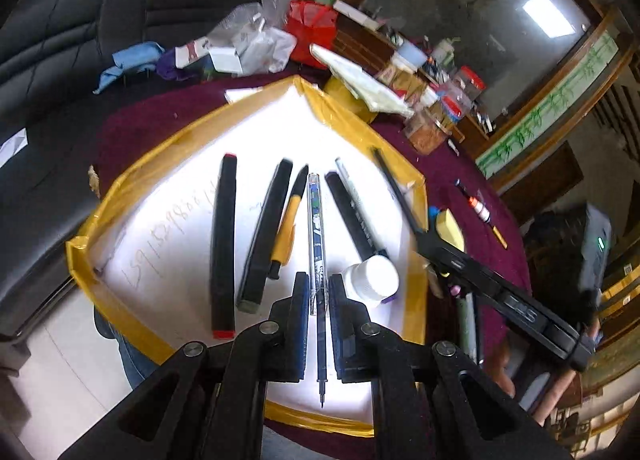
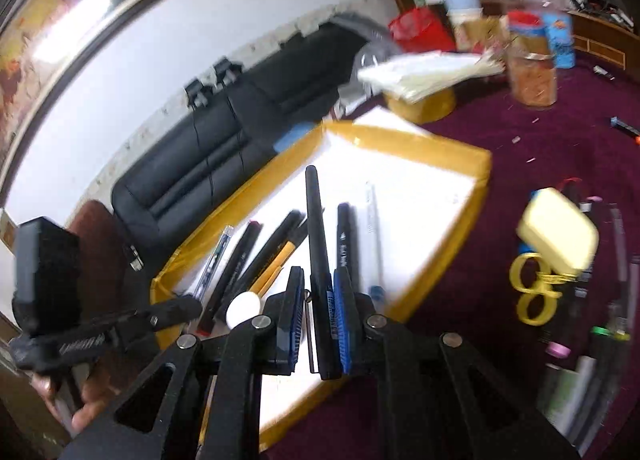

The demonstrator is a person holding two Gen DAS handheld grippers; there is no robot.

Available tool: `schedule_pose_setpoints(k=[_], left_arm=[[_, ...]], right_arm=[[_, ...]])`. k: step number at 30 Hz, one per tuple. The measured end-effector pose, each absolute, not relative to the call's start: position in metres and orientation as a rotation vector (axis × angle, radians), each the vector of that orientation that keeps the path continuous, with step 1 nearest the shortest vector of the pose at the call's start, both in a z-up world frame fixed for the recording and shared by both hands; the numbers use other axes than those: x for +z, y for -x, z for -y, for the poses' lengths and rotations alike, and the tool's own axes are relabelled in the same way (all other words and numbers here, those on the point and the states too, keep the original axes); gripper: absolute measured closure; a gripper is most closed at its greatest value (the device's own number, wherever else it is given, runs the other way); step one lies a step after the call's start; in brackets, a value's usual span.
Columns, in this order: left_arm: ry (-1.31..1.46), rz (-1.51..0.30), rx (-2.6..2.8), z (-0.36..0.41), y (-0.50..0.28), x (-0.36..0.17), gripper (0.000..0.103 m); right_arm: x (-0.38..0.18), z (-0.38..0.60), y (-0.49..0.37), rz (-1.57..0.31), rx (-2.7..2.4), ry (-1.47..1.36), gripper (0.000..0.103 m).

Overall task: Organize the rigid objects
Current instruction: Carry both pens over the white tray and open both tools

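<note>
**Two grippers, two pens, over a yellow-edged sheet**

A person's left gripper (image 1: 318, 296) pinches a clear-barrelled pen (image 1: 316, 244) between its blue pads, the pen's tip pointing back toward the camera and its far end reaching out over the white sheet (image 1: 168, 244) bordered in yellow tape. On the sheet below lie a row of pens, roughly side by side: a long black marker with red ends (image 1: 223, 244), a second black marker (image 1: 264, 236), a yellow-and-black pen (image 1: 286, 228), a dark marker (image 1: 352, 216) and a pale grey pen (image 1: 352, 192) close against it. A small white bottle (image 1: 374, 280) rests near the sheet's right edge, just beside the gripper's right pad.

The right gripper (image 2: 318, 324) is clamped on a black pen (image 2: 318, 260), which lies against its right-hand blue pad and stands up between the fingers, its cap end pointing away over the sheet. In the left wrist view that same gripper reaches in from the right, the thin black pen angled across the yellow border.

The sheet rests on a maroon cloth (image 2: 500, 220). To the right of it on the cloth lie a pale yellow block (image 2: 558, 240), yellow-handled scissors (image 2: 534, 292) and a loose cluster of further markers (image 2: 592, 340). Jars and a red bag (image 2: 420, 30) crowd the far edge. A hand (image 2: 80, 400) grips the left tool's handle at lower left of the right wrist view.
</note>
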State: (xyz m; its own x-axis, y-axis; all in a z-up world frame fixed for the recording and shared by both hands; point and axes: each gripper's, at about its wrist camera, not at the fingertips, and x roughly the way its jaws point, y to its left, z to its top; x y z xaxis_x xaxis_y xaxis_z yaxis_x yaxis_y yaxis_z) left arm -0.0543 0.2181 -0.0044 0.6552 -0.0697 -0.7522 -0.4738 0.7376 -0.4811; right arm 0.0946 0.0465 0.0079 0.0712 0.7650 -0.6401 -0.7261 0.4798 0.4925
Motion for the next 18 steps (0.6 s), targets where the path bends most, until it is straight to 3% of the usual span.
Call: schedule_pose_setpoints(k=[10,14,15,18], left_arm=[[0.582,-0.986,0.244,-0.216,0.031,-0.029,0.094],[0.583,-0.967,0.223,-0.216,0.034,-0.032,0.094],[0.592,-0.961,0.224,-0.217,0.035,-0.032,0.093],[0.613,-0.927,0.196,-0.217,0.036,-0.030,0.073]], right_arm=[[-0.017,-0.089,-0.081,-1.009,1.053,0.127,0.088],[-0.018,-0.093,-0.076,-0.993,1.057,0.164,0.088],[-0.017,-0.092,-0.075,-0.986,1.055,0.164,0.088],[-0.016,-0.086,-0.075,-0.979,1.048,0.127,0.085]])
